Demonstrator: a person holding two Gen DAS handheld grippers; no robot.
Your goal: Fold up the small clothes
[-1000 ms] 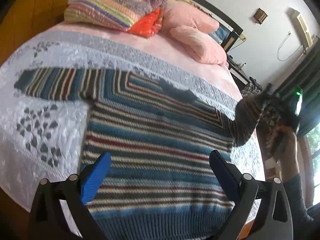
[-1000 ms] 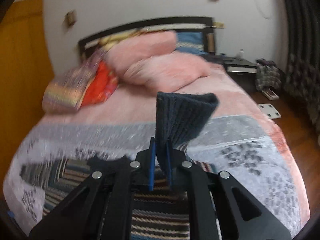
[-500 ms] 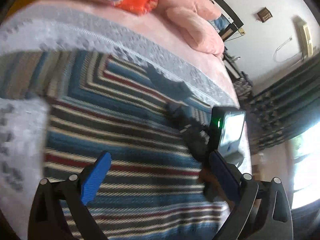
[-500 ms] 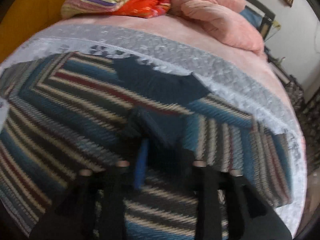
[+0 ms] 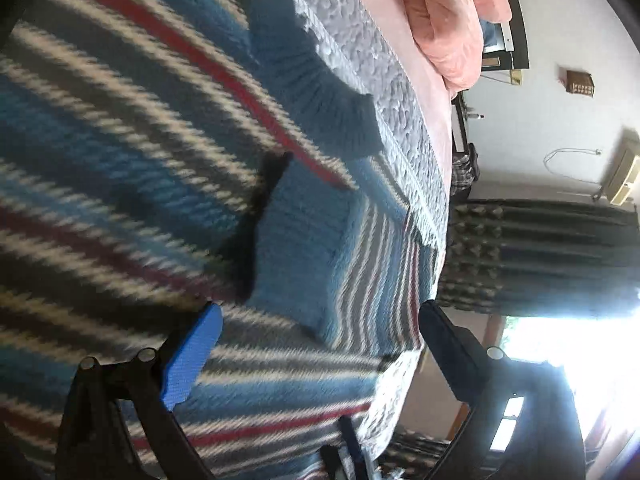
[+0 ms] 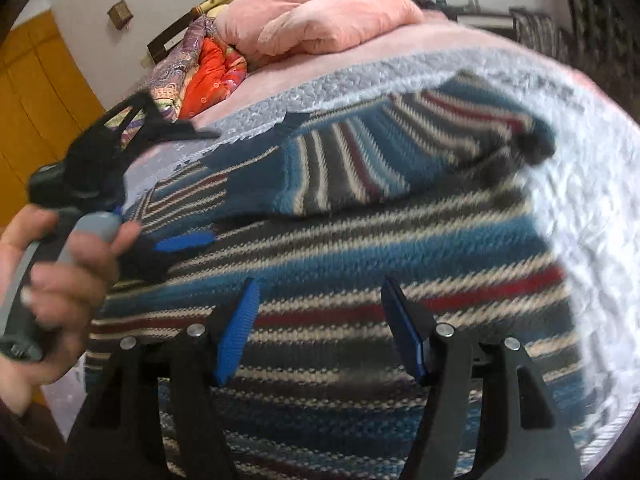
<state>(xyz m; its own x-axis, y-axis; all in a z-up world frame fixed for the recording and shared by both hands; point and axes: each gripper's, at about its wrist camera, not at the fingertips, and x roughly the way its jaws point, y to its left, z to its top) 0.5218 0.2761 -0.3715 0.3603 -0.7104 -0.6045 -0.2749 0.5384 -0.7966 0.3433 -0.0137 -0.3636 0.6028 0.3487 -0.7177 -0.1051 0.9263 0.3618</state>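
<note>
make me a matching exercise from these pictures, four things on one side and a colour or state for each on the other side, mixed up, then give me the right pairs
Things
1. striped sweater
2. folded sleeve
3. pillows
4. right tongs

Colours or states
A. pink, piled at the head of the bed
B. open, holding nothing
C. spread flat on the grey quilt
D. lying across the sweater's chest

Pairs: 1-C, 2-D, 3-A, 4-B
</note>
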